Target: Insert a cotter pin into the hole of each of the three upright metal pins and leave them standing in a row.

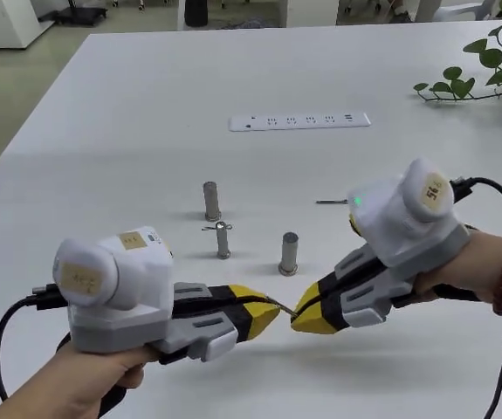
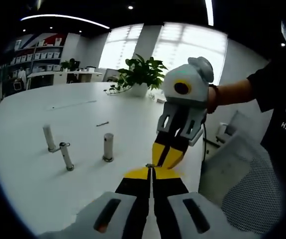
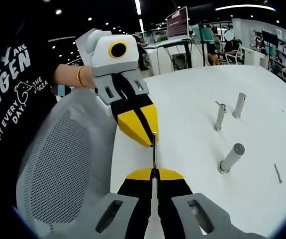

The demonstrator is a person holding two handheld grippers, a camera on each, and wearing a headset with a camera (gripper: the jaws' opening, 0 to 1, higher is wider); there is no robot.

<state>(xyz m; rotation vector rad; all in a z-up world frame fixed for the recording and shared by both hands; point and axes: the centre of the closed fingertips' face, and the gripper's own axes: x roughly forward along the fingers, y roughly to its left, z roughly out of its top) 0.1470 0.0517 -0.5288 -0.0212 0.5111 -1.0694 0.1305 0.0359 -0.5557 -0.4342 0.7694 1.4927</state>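
Observation:
Three upright metal pins stand on the white table: a far one [image 1: 211, 201], a middle one [image 1: 223, 240] with a cotter pin [image 1: 217, 227] through its top, and a bare near one [image 1: 289, 253]. In front of them my left gripper [image 1: 272, 316] and right gripper [image 1: 299, 319] meet tip to tip above the table. A thin cotter pin [image 3: 154, 152] bridges them, and both sets of jaws are shut on it. In the right gripper view it runs from my right gripper [image 3: 154, 172] up to the left gripper [image 3: 150, 144]. Its end shows at my left gripper [image 2: 151, 168].
A loose cotter pin [image 1: 331, 202] lies right of the far metal pin. A white power strip [image 1: 300, 121] lies further back and a plant [image 1: 486, 70] at the far right. A mesh chair [image 3: 58, 159] stands at the table's near edge.

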